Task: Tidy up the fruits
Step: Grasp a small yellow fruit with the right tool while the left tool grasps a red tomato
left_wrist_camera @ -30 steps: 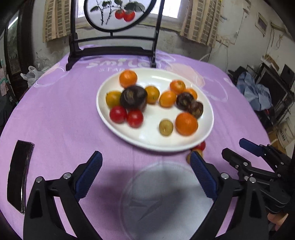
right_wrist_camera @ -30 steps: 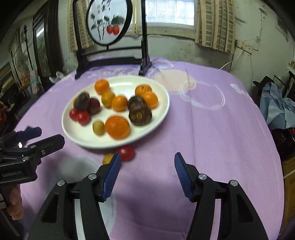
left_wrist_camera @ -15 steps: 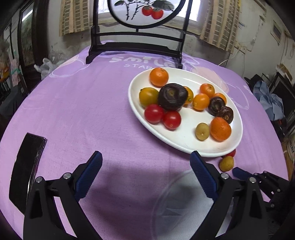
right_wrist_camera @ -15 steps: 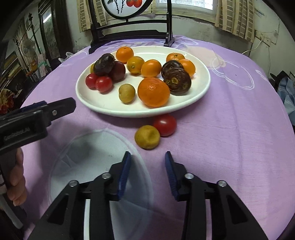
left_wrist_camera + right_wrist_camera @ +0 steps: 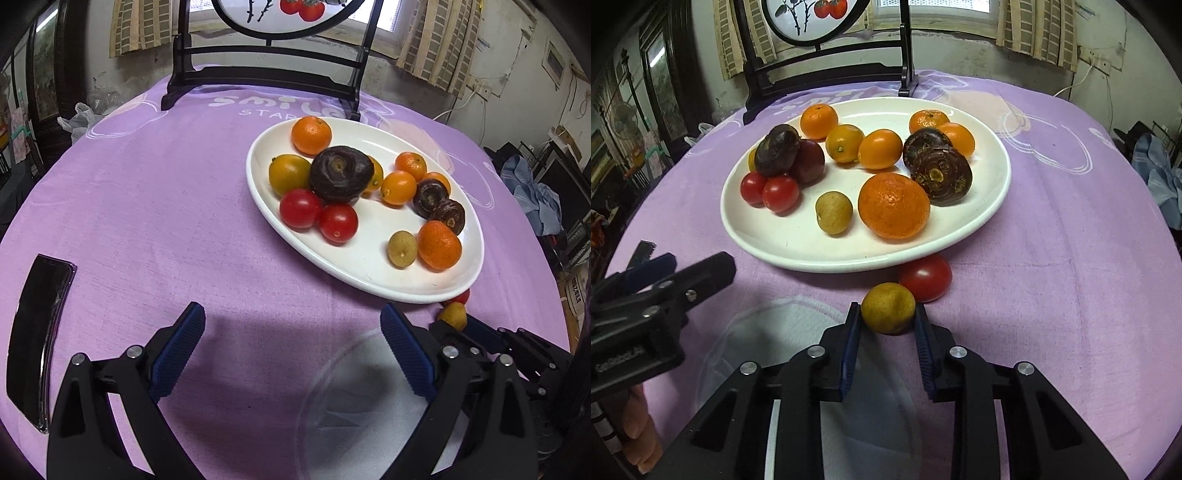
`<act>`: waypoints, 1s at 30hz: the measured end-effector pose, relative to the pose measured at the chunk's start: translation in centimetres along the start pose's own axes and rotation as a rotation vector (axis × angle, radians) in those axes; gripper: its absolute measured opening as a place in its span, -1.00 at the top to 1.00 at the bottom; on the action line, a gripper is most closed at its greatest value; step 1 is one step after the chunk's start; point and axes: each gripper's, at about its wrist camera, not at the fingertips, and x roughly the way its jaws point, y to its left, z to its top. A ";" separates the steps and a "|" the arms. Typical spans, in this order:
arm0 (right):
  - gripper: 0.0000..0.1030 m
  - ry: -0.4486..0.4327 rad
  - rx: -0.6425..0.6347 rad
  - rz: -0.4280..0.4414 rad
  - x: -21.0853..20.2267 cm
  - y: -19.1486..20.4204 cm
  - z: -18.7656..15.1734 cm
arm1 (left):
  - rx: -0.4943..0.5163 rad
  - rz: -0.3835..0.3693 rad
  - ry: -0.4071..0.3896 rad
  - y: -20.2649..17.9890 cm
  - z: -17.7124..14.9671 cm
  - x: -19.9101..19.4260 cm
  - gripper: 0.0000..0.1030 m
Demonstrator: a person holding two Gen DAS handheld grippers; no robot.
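Observation:
A white oval plate [image 5: 960,236] holds oranges, kumquats, dark round fruits, two cherry tomatoes and a small tan fruit. In front of its rim on the purple cloth lie a yellow kumquat [image 5: 888,312] and a red tomato [image 5: 927,277], touching each other. My right gripper [image 5: 887,314] is closing, its blue pads pressing both sides of the kumquat. The same kumquat [image 5: 452,315] shows in the left wrist view, at the tip of the right gripper [image 5: 472,332]. My left gripper [image 5: 291,314] stands wide open over bare cloth, nothing between its fingers.
A clear round disc [image 5: 351,406] lies on the cloth under both grippers. A black phone [image 5: 40,332] rests near the table's left edge. A dark wooden stand [image 5: 266,74] with a round painted panel rises behind the plate. A person's hand [image 5: 635,424] holds the left gripper.
The right gripper's jaws came together from wide apart and dropped forward around the yellow kumquat. The left gripper swung left, so the plate now sits to the right in its view.

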 end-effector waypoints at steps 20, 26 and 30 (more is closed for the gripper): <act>0.43 -0.099 0.102 -0.007 -5.1 -9.9 -2.2 | 0.108 -0.001 0.065 -10.1 -3.7 1.9 -0.76; 0.42 -0.129 0.101 0.013 -6.4 -9.8 -2.2 | 0.131 0.050 0.062 -13.8 -3.2 2.9 -0.55; 0.41 -0.154 0.109 0.036 -7.4 -9.9 -2.1 | 0.128 0.068 0.058 -15.0 -2.3 3.8 -0.49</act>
